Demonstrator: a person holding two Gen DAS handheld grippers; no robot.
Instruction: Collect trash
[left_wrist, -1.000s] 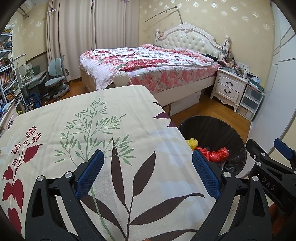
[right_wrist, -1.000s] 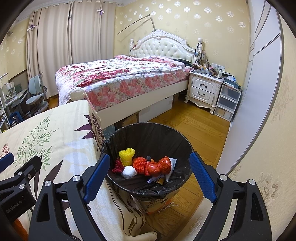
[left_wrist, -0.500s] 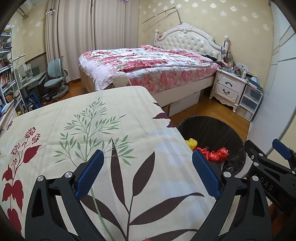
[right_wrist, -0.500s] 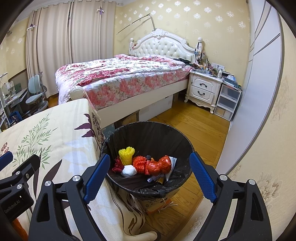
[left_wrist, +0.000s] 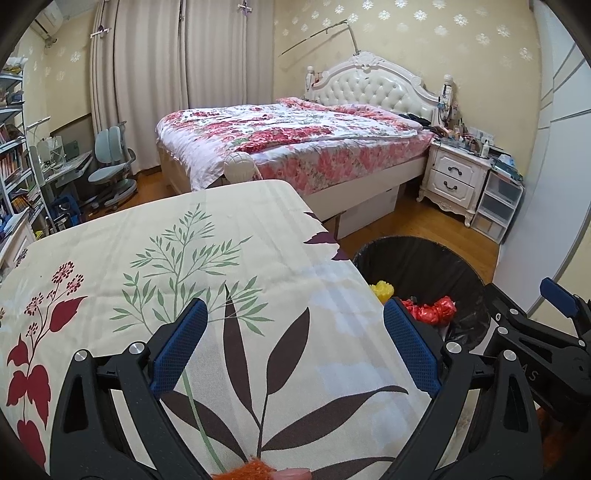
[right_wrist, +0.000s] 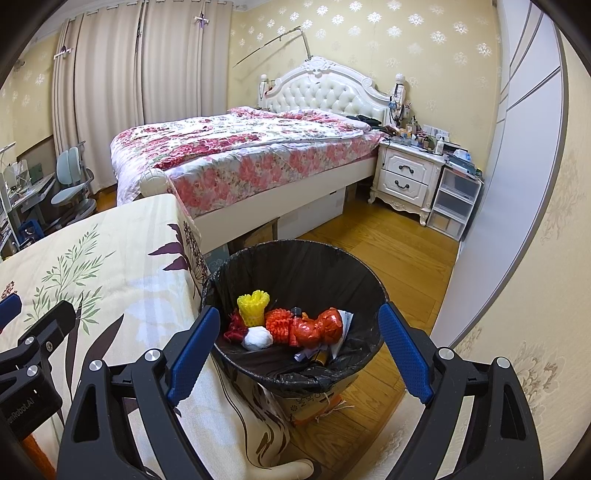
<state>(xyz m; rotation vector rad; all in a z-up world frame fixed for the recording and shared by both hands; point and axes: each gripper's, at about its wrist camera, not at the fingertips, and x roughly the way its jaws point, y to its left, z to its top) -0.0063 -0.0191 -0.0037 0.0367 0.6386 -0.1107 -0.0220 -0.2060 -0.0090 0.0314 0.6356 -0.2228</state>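
Looks near done: trash (right_wrist: 291, 326) piled in black-lined bin (right_wrist: 332, 266), lower centre of right view. Tablecloth (left_wrist: 229, 236) bare, nothing visible left to collect. Right gripper (right_wrist: 300, 352) spread wide, empty, over bin. Left gripper (left_wrist: 293, 349) spread, empty, above cloth.

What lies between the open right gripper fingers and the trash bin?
Nothing: in the right wrist view, the right gripper frames the trash bin with only air between.
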